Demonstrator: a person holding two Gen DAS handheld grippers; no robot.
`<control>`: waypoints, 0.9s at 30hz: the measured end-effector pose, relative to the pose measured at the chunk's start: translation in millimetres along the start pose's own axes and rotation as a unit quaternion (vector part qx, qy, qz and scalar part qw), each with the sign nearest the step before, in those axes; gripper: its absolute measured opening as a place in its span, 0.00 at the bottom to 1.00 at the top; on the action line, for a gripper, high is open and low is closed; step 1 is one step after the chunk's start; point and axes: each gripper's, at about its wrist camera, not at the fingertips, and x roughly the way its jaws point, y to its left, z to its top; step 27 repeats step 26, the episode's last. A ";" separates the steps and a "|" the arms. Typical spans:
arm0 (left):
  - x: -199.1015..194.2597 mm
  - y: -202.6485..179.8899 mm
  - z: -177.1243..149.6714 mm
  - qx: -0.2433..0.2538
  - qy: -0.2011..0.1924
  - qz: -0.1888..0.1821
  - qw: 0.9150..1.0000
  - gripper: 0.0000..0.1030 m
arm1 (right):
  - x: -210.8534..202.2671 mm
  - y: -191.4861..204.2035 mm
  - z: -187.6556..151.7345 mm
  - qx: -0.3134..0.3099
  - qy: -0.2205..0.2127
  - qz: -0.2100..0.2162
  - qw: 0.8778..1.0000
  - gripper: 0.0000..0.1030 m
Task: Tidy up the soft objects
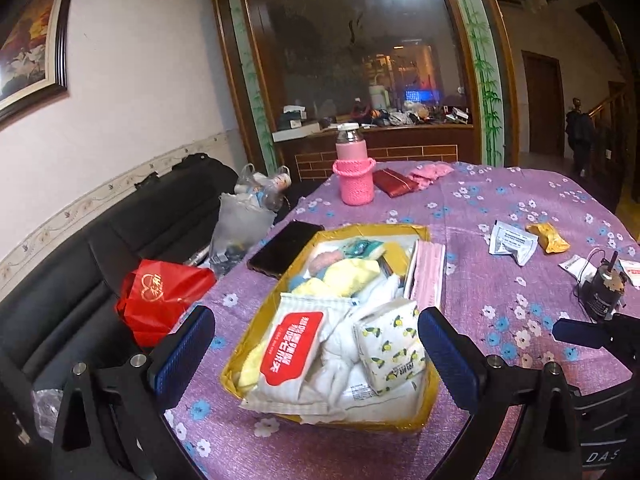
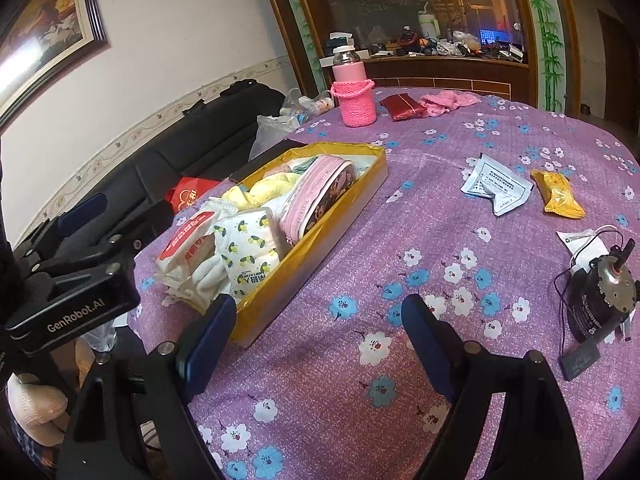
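Soft packs and cloths fill the yellow tray (image 1: 424,236) at the left of the purple floral surface (image 2: 400,240); judged from how full it is, most of the sorting looks done. Largest in the tray is the wet-wipe pack (image 1: 290,346) with its red label, at the near end: pliable, slick film, probably heavier than the rest, best pinched across its short sides. Beside it on the right stands the lemon-print tissue pack (image 1: 390,350), light and squashy, easy to grip at the middle. Further back lie yellow cloths (image 1: 348,274) and a pink pouch (image 2: 316,196) on edge along the right wall. Outside the tray, at the far end of the surface, a pink knitted cloth (image 2: 448,101) remains; limp, it would need a pinch on a bunched fold. The left gripper (image 1: 316,354) hangs over the tray's near end, jaws wide and empty. The right gripper (image 2: 320,344) hovers over bare cloth, equally wide, holding nothing.
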 end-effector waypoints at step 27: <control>-2.5 -22.2 0.6 0.000 0.033 -0.073 0.997 1.00 | -17.5 -19.9 -4.2 0.010 -0.018 -0.033 0.999 0.82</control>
